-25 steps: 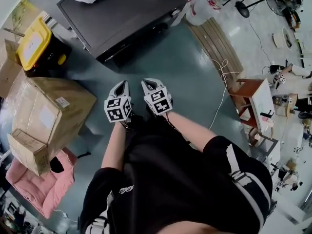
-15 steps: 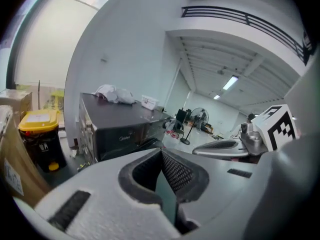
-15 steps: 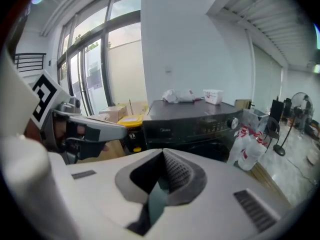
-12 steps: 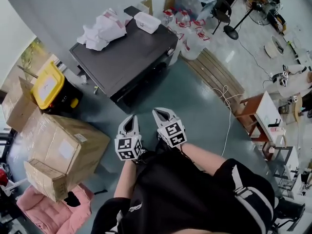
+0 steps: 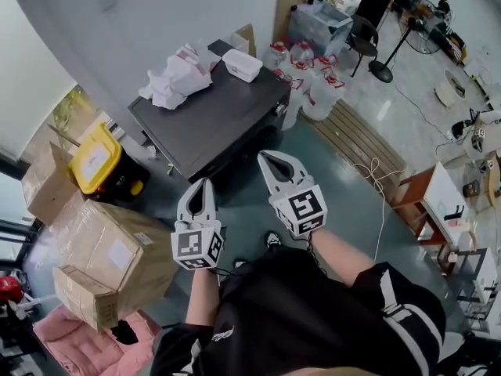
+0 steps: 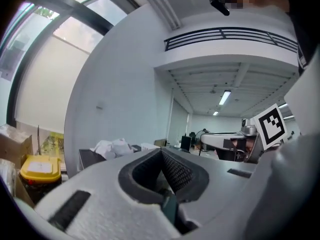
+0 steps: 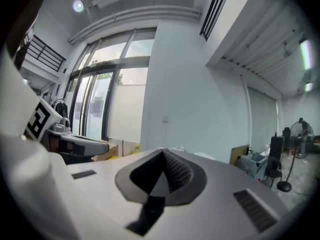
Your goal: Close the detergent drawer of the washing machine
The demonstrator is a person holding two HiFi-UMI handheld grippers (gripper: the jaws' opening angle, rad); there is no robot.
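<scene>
A dark grey washing machine [image 5: 211, 120] stands against the wall, seen from above, with white cloths [image 5: 176, 77] and a white box [image 5: 241, 63] on its top. Its detergent drawer cannot be made out from here. My left gripper [image 5: 205, 185] and right gripper [image 5: 270, 157] are held up side by side in front of the person, short of the machine and touching nothing. Both are shut and empty. In the left gripper view the shut jaws [image 6: 161, 151] point level at the machine's top. The right gripper [image 7: 162, 151] likewise points level toward the wall.
Large cardboard boxes [image 5: 109, 249] and a yellow-lidded bin [image 5: 98, 159] stand left of the machine. A pink cushion [image 5: 70, 343] lies at lower left. A wooden pallet [image 5: 368, 151], bagged bottles [image 5: 313, 84], a floor cable [image 5: 380, 178] and a small brown table [image 5: 423, 202] are on the right.
Both grippers have risen together toward the head camera and tipped to level. The head view has swung up, so the machine and the wall behind it show more fully.
</scene>
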